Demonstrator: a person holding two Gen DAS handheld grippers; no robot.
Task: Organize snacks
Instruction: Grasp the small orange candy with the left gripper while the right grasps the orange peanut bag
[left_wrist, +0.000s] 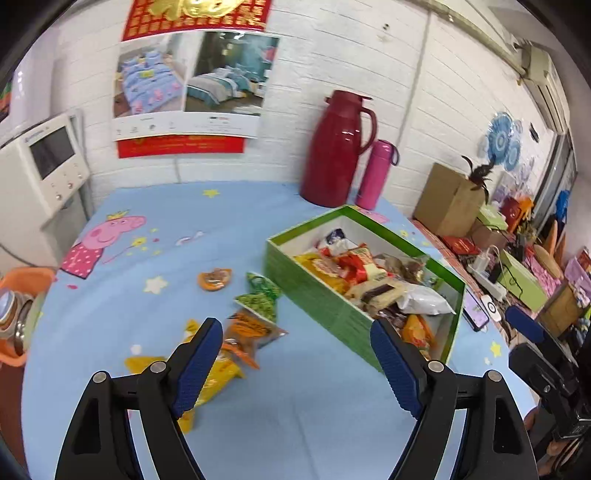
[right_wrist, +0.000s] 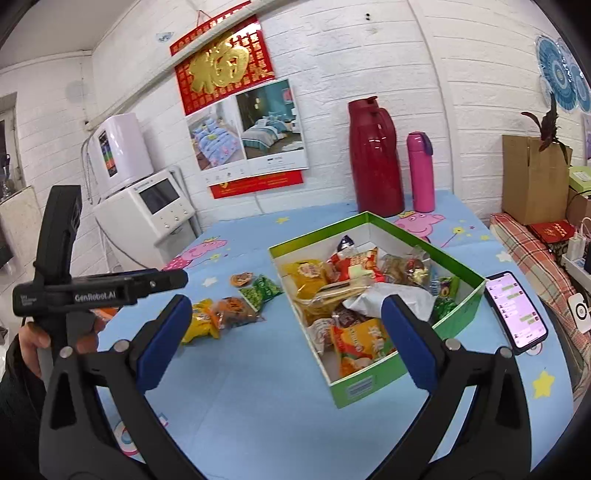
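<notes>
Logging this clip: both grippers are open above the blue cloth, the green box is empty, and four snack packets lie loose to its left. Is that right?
Not quite. The green box is not empty: the right wrist view shows it filled with snack packets. The rest holds: left gripper and right gripper are open above the blue cloth, with loose packets left of the box.
</notes>
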